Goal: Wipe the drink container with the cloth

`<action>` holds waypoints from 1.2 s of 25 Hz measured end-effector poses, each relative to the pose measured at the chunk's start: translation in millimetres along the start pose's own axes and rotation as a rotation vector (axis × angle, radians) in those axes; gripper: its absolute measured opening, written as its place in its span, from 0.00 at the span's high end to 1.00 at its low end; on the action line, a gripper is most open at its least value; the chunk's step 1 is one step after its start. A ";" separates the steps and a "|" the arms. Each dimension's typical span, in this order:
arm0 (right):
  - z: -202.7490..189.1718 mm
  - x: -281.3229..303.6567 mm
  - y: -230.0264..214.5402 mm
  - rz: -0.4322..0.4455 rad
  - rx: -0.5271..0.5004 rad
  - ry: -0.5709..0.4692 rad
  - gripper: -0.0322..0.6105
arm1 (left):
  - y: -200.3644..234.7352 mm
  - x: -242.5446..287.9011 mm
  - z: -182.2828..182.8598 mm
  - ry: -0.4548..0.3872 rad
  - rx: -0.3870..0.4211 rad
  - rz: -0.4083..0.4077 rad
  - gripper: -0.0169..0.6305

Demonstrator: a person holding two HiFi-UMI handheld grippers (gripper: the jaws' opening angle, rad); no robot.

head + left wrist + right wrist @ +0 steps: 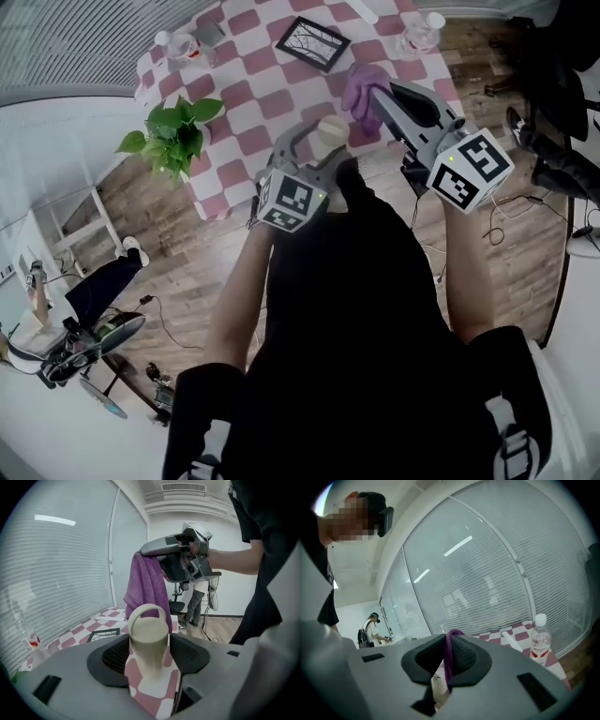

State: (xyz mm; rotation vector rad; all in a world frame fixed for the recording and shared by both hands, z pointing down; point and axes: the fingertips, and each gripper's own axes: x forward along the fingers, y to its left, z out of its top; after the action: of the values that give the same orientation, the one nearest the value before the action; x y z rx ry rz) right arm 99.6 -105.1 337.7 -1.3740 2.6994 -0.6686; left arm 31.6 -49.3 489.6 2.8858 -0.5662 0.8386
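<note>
Looking steeply down on one table, covered in pink-and-white checks and standing on a wooden floor.

Holding two grippers up over the near edge of that table, one in each hand, each carrying one cube with square markers.

Clamping with the left gripper: both dark pads pressing on the sides of the one drink container, as the left gripper view is showing. Keeping that container upright, raised above the checked table rather than resting on it.

Pinching with the right gripper: jaws clenched together on a thin fold of the one cloth, purple edge sticking up between the pads. Reaching in from the right in the left gripper view, with the right gripper sitting higher than the container.

Counting one potted plant, green and leafy, sitting at the table's left edge.

Hanging down from the right gripper: the purple cloth, draping just behind the container's top in the left gripper view and lying just beyond the container in the head view. Touching or not, not being possible to tell.

Counting one black picture frame, lying flat near the table's far side.

Showing on the container a cream body and one looped carrying handle arching over its lid.

Counting two clear water bottles with white caps, standing well apart: one at the far-left corner, one at the far-right corner.
</note>
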 end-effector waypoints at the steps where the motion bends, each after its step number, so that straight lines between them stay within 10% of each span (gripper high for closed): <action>1: -1.1 -4.3 1.9 -0.024 -0.005 -0.004 0.88 | -1.0 -0.3 0.0 -0.008 0.009 -0.019 0.56; 18: -52.7 -58.9 70.5 -0.331 -0.145 0.053 0.88 | -7.9 -10.8 9.3 -0.041 0.412 -0.428 0.53; 30: -85.7 -74.3 103.3 -0.424 -0.115 0.050 0.88 | -12.6 6.8 12.1 -0.011 0.434 -0.522 0.52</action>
State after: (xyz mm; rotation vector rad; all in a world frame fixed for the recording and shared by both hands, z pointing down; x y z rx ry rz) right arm 46.6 36.6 363.2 -2.0127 2.5335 -0.5788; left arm 47.6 -42.0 483.3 3.1630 0.4185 0.9415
